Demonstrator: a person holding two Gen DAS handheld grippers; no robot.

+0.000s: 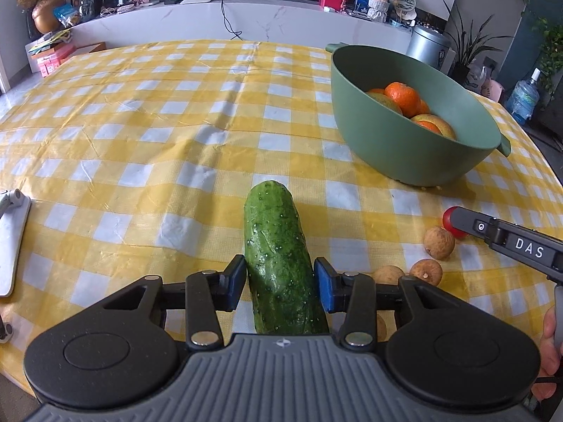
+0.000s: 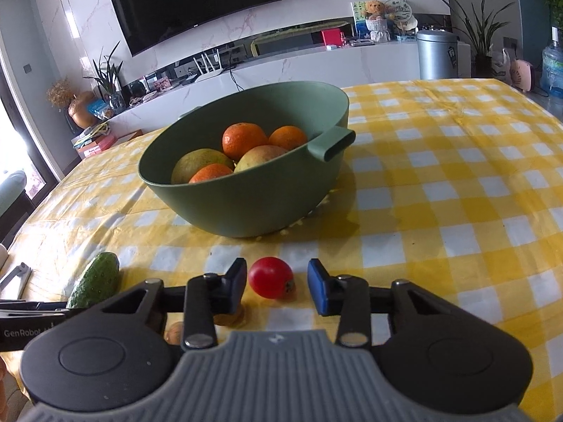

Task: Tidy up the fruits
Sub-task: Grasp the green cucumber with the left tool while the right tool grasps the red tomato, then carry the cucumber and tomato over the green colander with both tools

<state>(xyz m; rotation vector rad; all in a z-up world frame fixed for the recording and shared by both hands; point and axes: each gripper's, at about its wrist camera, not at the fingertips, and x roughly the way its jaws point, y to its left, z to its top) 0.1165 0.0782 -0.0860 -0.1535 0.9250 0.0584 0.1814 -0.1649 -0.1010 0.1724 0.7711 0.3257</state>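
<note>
My tongs are matt black plastic with a ribbed grey rubbery grip and bright metal pivot pins, and the left gripper [image 1: 279, 281] shows smooth blue pads against the cucumber [image 1: 278, 263], whose dark green skin is glossy, wet-looking and pimpled. The tablecloth [image 1: 140, 133] looks like creased, slightly shiny checked plastic sheeting, and the bowl [image 2: 246, 197] is smooth matt green plastic. The tomato [image 2: 270, 277] between the fingers of my right gripper [image 2: 276, 286] is smooth and glossy; the longans [image 1: 438, 242] look dull and rough-shelled.
</note>
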